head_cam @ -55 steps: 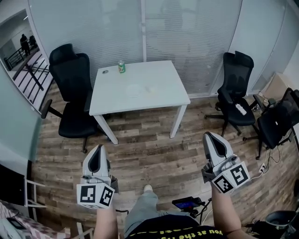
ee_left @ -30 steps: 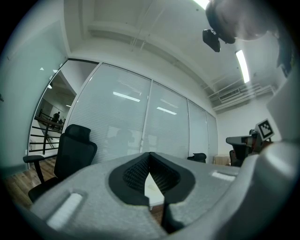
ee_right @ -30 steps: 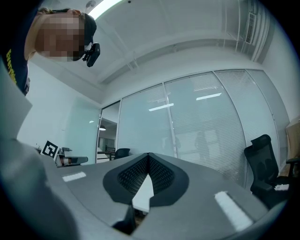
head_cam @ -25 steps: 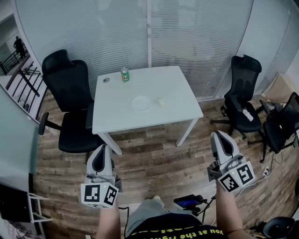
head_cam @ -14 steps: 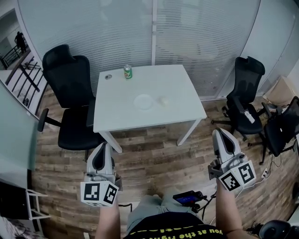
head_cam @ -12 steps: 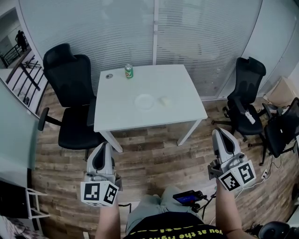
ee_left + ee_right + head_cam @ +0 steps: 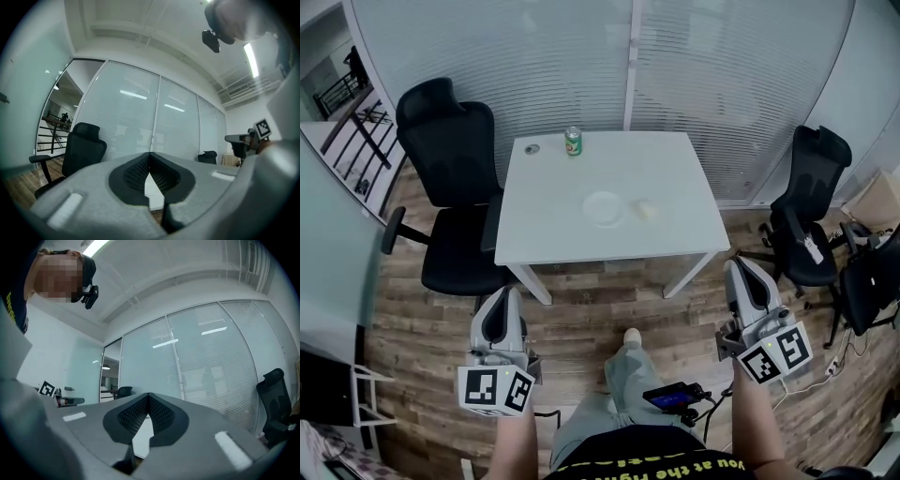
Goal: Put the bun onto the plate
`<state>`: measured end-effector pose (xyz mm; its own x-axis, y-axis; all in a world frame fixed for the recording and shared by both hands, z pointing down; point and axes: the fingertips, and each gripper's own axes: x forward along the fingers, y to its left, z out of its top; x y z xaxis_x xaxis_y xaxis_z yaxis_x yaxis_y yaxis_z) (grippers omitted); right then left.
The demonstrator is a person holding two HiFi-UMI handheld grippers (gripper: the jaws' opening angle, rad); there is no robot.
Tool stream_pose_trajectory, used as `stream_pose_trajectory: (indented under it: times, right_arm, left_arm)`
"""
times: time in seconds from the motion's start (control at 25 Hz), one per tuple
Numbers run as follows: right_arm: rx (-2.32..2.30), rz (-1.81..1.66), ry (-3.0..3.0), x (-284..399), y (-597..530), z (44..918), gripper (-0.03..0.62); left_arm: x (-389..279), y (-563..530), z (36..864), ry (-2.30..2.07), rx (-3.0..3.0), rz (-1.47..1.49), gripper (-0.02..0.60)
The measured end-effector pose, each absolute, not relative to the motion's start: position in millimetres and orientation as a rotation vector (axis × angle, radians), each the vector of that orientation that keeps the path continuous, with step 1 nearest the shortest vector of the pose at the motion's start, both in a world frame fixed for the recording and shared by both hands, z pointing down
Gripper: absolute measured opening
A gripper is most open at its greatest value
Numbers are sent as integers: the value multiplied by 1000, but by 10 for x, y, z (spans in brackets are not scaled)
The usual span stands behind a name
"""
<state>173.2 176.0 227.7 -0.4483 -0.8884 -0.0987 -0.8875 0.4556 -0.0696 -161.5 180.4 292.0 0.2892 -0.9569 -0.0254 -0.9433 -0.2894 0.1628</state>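
Nearest, the left gripper (image 7: 507,296) and the right gripper (image 7: 740,267) are held short of the white table (image 7: 675,239), over the wooden floor (image 7: 600,309). Both pairs of jaws are pressed together, and nothing is gripped. Near the table's middle a white plate (image 7: 604,208) is seen. The bun (image 7: 646,210) is laid on the tabletop just beside it, toward the table's right side. At the table's far edge a green can (image 7: 573,141) is stood upright.

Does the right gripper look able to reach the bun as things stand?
Probably not yet: the right gripper hangs over the floor, short of the table, jaws shut; nothing blocks the bun.
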Motion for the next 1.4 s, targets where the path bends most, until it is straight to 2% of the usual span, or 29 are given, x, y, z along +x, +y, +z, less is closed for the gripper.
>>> stream_pose_trajectory:
  times: [0.8, 1.4]
  right_arm:
    - [-1395, -15, 2735, 1969, -440, 2305, 5]
    - [-1270, -39, 2764, 2012, -1320, 2313, 6]
  left_arm:
    - [-1245, 146, 2881, -1959, 2312, -197, 0]
    - [-1193, -504, 2845, -2080, 2225, -185, 0]
